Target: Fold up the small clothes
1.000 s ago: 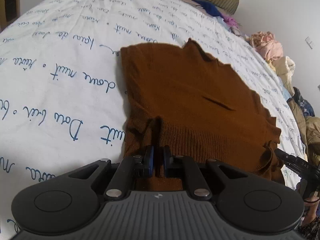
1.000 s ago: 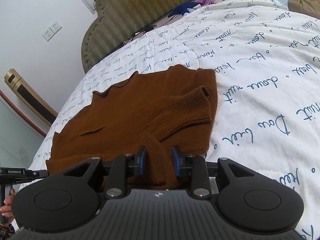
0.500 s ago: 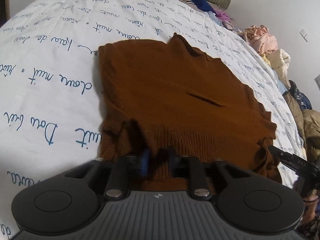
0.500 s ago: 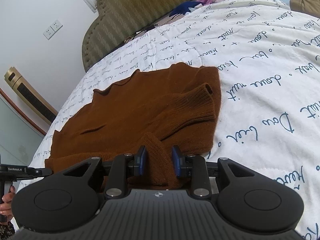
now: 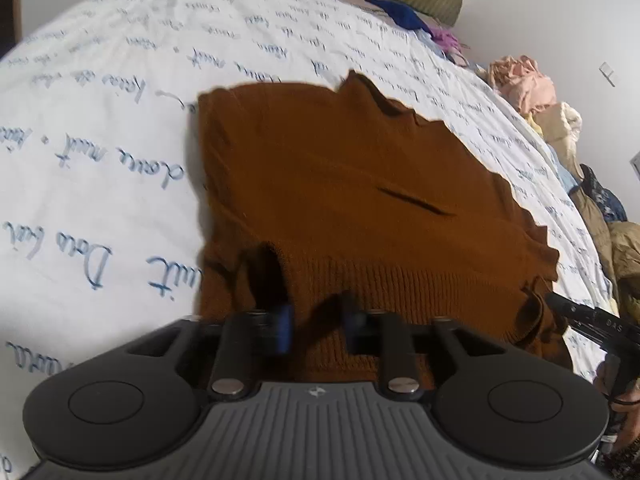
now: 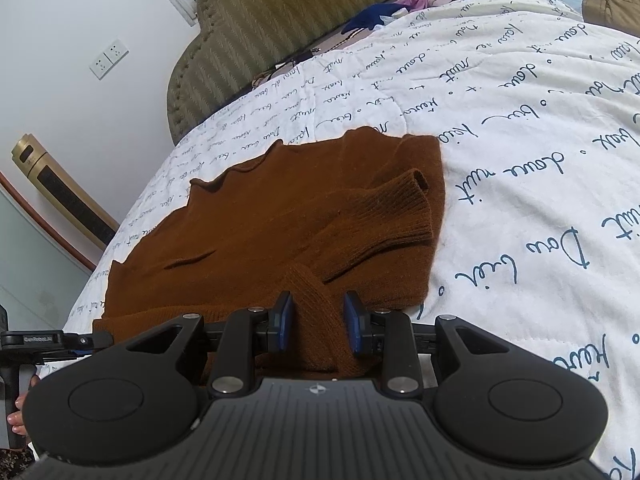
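A small brown knit sweater [image 5: 352, 200] lies flat on the white quilt, its ribbed hem toward me; it also shows in the right wrist view [image 6: 280, 232]. One sleeve [image 6: 384, 216] is folded across the body. My left gripper [image 5: 318, 326] is open over the hem near its left corner, the knit lying between the pads. My right gripper [image 6: 318, 320] is open, with a raised fold of the hem between its blue pads [image 6: 354, 322], not pinched. The right gripper also shows at the hem's right corner in the left wrist view [image 5: 588, 318].
The white quilt [image 5: 100, 160] with blue script covers the bed. A green padded headboard [image 6: 304, 24] stands at the far end. Piles of clothes [image 5: 524, 84] lie along the bed's right edge. A gold column appliance [image 6: 60, 196] stands by the wall.
My left gripper has opened and let go of the hem, which has dropped back. The right gripper's jaws have widened slightly around the hem fold.
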Available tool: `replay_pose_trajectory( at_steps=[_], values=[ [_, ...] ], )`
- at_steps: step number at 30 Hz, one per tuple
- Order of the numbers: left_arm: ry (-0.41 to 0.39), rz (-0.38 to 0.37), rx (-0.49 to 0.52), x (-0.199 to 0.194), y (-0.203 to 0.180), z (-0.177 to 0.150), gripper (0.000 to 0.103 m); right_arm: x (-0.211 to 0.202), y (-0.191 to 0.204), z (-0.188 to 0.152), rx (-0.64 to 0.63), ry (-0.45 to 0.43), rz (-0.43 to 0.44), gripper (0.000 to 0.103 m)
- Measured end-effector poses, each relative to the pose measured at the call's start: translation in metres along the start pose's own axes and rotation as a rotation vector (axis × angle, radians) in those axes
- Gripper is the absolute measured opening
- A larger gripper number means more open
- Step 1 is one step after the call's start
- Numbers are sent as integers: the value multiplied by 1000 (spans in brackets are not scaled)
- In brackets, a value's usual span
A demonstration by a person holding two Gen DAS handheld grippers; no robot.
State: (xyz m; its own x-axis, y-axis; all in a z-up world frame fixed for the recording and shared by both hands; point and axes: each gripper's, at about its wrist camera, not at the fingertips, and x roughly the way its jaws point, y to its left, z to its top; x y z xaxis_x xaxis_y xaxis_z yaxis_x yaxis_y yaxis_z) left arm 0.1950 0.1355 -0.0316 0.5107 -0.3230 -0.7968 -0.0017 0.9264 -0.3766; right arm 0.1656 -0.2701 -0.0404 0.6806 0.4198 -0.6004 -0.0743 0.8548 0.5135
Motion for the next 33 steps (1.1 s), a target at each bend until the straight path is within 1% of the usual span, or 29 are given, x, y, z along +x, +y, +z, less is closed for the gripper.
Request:
replay_pose_trajectory(
  at_steps=[1,3,5,6,8,10,14,17,21,24,27,30,33],
  values=[
    [2,-4,-10,1,1,-1,10,0,0,0,1,1,2,32],
    [-14,3,-9,1,0,-2,6,0,1,0,-2,2,1,32],
    [-32,7,-10,-1,-2,-3,5,-1,2,1,-12,0,0,31],
    [-40,3,-17,-2,-1,-3,5,0,2,2,-15,8,3,29],
    [-54,-14,-34,-3,2,-2,5,1,2,3,-13,25,11,14],
    [-65,-42,-52,-4,5,-1,5,1,2,4,-19,30,13,13],
    [-85,-76,-84,-6,9,0,5,-4,-1,6,1,3,29,11],
    [-114,-122,-120,-10,13,5,5,-8,1,12,-11,-17,43,11],
    [-142,-134,-151,-11,14,17,5,-9,9,27,-33,-48,44,11],
    [-154,-145,-182,-8,15,31,5,-3,14,43,-37,-75,33,11],
    [-179,-151,-207,-4,16,53,5,7,18,62,-32,-104,22,10],
    [-215,-114,-200,2,11,81,5,21,21,82,-32,-135,7,10],
    [-234,-69,-189,17,6,112,5,39,23,102,-36,-175,-29,10]
  ],
)
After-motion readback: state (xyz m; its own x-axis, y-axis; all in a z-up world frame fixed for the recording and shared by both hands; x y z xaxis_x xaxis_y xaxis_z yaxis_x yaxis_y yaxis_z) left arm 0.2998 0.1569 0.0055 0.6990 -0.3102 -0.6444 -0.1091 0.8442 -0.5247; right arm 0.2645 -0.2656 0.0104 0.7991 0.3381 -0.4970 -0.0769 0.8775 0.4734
